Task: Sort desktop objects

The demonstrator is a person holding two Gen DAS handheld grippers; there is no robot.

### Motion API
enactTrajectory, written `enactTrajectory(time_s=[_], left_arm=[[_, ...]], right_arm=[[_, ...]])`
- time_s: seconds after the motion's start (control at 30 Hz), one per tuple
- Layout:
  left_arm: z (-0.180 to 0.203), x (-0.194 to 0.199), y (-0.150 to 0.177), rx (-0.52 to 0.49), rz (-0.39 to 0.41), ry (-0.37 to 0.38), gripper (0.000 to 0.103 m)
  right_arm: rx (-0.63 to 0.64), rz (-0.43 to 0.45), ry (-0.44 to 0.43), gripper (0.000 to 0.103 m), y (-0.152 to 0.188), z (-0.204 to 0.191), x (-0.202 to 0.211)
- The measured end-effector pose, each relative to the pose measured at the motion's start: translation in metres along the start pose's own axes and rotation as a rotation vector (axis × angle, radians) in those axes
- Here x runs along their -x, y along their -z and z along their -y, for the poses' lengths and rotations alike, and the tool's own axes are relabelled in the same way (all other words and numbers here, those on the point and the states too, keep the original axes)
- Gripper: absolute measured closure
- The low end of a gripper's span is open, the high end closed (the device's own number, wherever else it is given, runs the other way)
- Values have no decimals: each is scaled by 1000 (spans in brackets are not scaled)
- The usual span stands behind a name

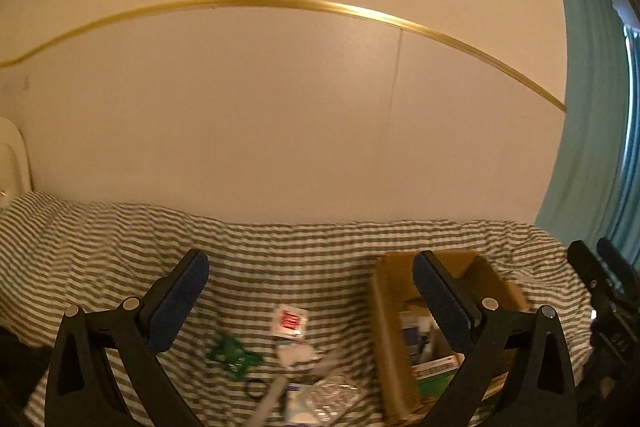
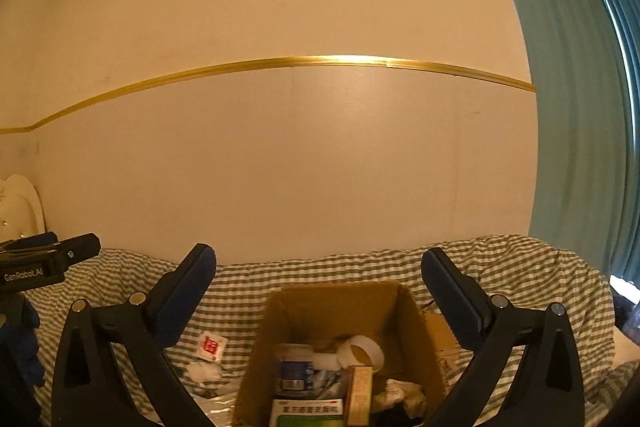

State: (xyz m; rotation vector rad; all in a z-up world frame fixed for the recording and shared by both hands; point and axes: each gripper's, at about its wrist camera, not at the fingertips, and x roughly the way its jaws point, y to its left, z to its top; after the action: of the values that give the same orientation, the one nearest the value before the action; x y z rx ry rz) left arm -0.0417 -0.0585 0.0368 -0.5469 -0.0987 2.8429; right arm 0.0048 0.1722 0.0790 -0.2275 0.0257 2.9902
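Note:
A brown cardboard box (image 2: 412, 323) stands open on a green-and-white striped cloth (image 2: 248, 279). Inside it lie a white bottle (image 2: 294, 367), a roll of tape (image 2: 362, 349), a narrow orange carton (image 2: 359, 393), a green-and-white medicine box (image 2: 306, 411) and crumpled paper (image 2: 402, 393). My right gripper (image 2: 318, 275) hangs above the box, open and empty. My left gripper (image 1: 310, 277) is open and empty too, above loose items left of the box (image 1: 390, 327): a red-and-white sachet (image 1: 290, 321), a green packet (image 1: 232, 353), white paper (image 1: 296, 351), a foil blister pack (image 1: 334, 393).
A cream wall with a gold trim strip (image 2: 320, 61) rises behind the cloth. A teal curtain (image 2: 576, 131) hangs at the right. A white chair back (image 2: 18, 203) shows at far left. The left gripper (image 2: 48, 259) appears at the right wrist view's left edge.

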Motion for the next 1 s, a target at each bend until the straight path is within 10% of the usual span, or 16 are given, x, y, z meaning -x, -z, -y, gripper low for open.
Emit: enactTrajectory(time_s=[0.47, 1.0], left_arm=[[-55, 1, 22, -32, 5, -140, 0], [-78, -63, 66, -46, -179, -85, 2]], right_arm=[[31, -61, -106, 0, 22, -54, 2], [141, -237, -216, 15, 93, -124, -36]])
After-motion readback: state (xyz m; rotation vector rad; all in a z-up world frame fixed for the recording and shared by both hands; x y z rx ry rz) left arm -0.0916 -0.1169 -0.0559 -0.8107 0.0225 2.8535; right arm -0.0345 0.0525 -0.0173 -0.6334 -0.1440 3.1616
